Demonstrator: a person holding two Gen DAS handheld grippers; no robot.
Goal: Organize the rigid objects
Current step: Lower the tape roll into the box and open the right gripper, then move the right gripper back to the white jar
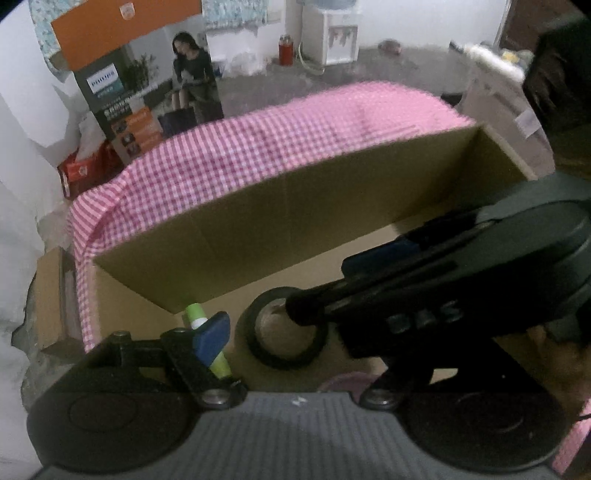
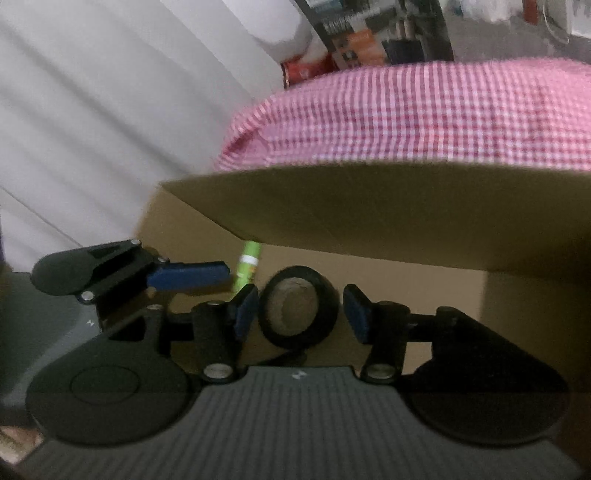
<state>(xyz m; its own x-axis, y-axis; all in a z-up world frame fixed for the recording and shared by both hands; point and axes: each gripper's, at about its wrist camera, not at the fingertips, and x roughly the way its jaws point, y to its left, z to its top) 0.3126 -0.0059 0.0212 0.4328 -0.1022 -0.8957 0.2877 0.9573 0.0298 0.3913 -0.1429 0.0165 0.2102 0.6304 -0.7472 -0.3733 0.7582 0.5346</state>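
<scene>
A cardboard box [image 1: 280, 206] stands on a pink checked cloth [image 1: 280, 136]. Inside it a black tape roll [image 1: 286, 328] and a green tube [image 1: 210, 343] rest on the floor. My right gripper [image 2: 303, 314] is open with the tape roll [image 2: 299, 310] between its blue pads, not pinched; it reaches in from the right in the left wrist view [image 1: 306, 306]. My left gripper shows one blue pad [image 1: 210, 334] in front of the green tube; its other finger is hidden behind the right gripper. In the right wrist view the left pad [image 2: 188, 275] ends beside the tube [image 2: 246, 267].
The box's far wall [image 2: 369, 206] rises behind the items. An orange and dark product carton [image 1: 144, 85] and a red pack [image 1: 79, 173] stand beyond the table's left end. A water dispenser [image 1: 332, 33] is at the back of the room.
</scene>
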